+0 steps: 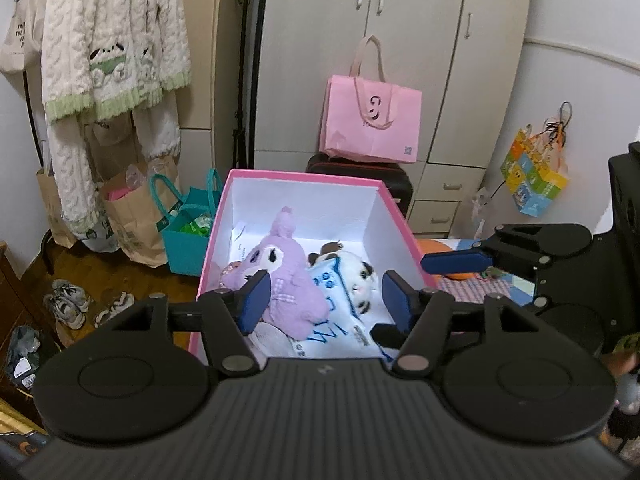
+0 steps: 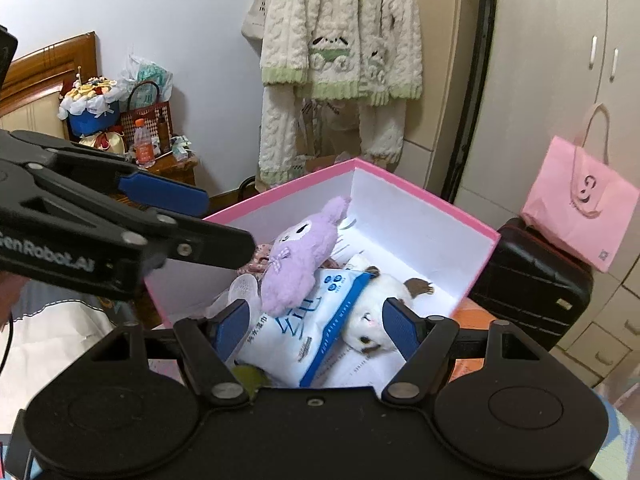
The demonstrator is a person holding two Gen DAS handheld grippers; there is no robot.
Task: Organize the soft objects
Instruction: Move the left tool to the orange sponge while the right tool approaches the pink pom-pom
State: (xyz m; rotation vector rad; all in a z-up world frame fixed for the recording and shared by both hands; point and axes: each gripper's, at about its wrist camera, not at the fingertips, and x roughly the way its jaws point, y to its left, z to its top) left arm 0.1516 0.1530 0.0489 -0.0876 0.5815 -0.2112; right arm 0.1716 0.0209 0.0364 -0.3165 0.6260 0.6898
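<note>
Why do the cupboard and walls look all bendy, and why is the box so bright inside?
Left wrist view: the fisheye lens bows the wardrobe outward at the edges; the pink box glows white inside, washing out its floor. Right wrist view: the same bending, dark rounded corners, and glare on the wipes pack; the toys stay fairly sharp.

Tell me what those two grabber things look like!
Both are black plastic. The left tool and right tool each have two fingers with dark blue ribbed pads, silver round bolts, two big round discs on the body, and white "GenRobot.AI" lettering on the left one's side.
</note>
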